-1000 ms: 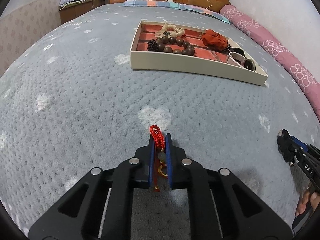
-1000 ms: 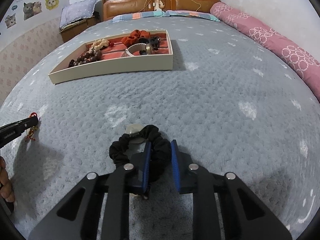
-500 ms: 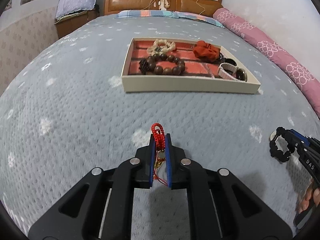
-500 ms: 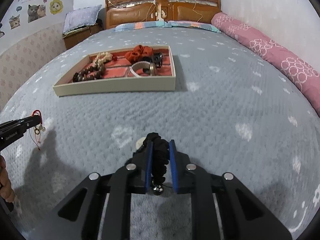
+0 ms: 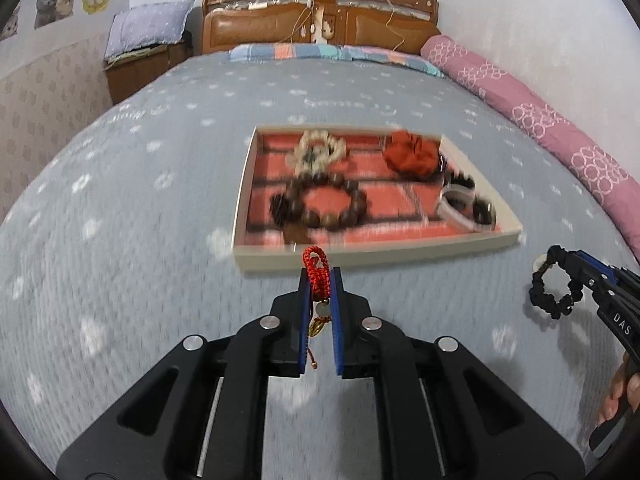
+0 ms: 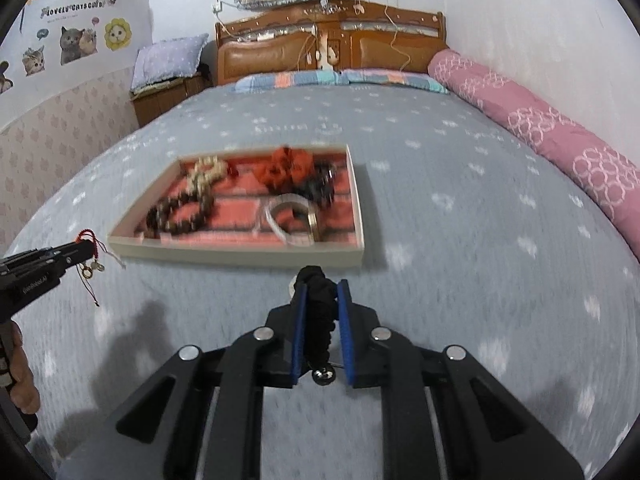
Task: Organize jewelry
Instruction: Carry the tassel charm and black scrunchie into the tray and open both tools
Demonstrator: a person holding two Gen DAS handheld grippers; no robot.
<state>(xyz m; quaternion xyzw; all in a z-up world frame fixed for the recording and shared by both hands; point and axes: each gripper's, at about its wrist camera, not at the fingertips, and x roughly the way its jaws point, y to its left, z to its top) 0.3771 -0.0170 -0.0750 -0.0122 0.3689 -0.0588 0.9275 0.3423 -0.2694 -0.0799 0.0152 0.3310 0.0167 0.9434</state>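
My left gripper (image 5: pixel 319 278) is shut on a red cord charm (image 5: pixel 316 268) with small gold pieces hanging below, held in the air just short of the tray's near wall. It also shows in the right wrist view (image 6: pixel 86 254). My right gripper (image 6: pixel 322 292) is shut on a black scrunchie (image 6: pixel 318 304), also seen in the left wrist view (image 5: pixel 554 290). The cream tray (image 5: pixel 360 256) with a red lining lies on the bed and holds a brown bead bracelet (image 5: pixel 320 204), a pale bead bracelet (image 5: pixel 320 150), a red scrunchie (image 5: pixel 412 154) and a white bangle (image 5: pixel 460 208).
The tray lies on a grey bedspread (image 5: pixel 120 240) with white marks. A pink bolster (image 5: pixel 540 120) runs along the right wall. A wooden headboard (image 5: pixel 320 20) and a side cabinet with a pillow (image 5: pixel 148 40) stand at the far end.
Both grippers have risen and moved toward the tray, which now looks larger and nearer. The red charm and the black scrunchie have lifted off the bedspread and stay clamped.
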